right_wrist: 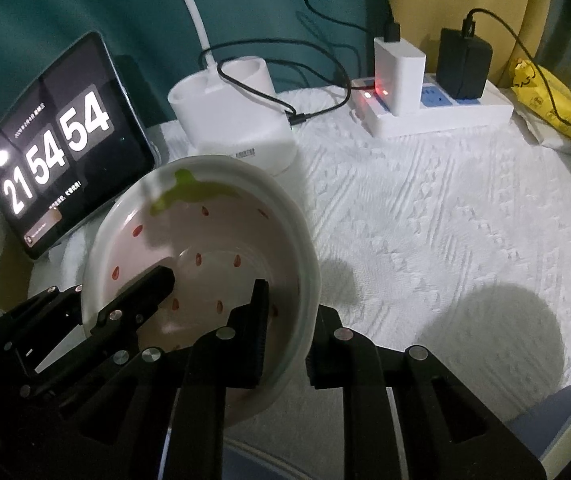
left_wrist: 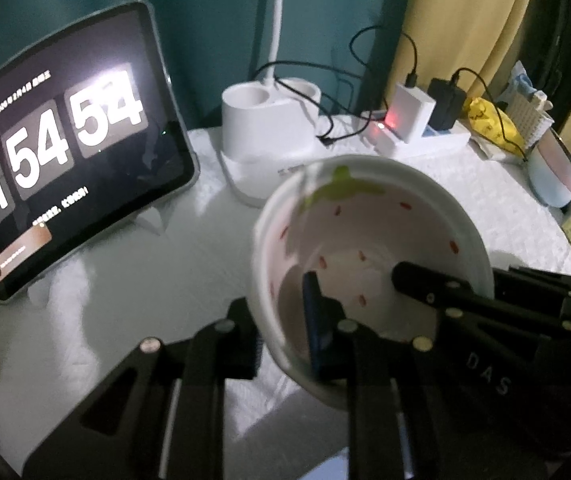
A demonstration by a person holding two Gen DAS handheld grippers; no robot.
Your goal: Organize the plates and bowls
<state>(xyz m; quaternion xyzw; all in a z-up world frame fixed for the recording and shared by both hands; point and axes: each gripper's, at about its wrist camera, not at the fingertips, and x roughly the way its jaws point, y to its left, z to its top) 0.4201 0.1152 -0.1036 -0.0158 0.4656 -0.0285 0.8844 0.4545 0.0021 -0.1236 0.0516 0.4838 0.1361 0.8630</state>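
A white bowl (left_wrist: 369, 236) with a pink strawberry pattern, red seed marks and a green leaf is held tilted above the white cloth. My left gripper (left_wrist: 281, 332) is shut on its left rim, one finger inside and one outside. My right gripper (right_wrist: 285, 340) is shut on its right rim in the same way; the bowl also shows in the right wrist view (right_wrist: 213, 240). In the left wrist view the right gripper's finger (left_wrist: 437, 284) reaches into the bowl from the right. In the right wrist view the left gripper's finger (right_wrist: 141, 300) reaches in from the left.
A tablet (left_wrist: 57, 152) showing a clock stands at the back left. A white lamp base (left_wrist: 265, 128) with two cups, a power strip (right_wrist: 437, 112) with chargers and cables, and a yellow packet (right_wrist: 545, 100) line the back. A pale blue container (left_wrist: 557, 176) stands at the right.
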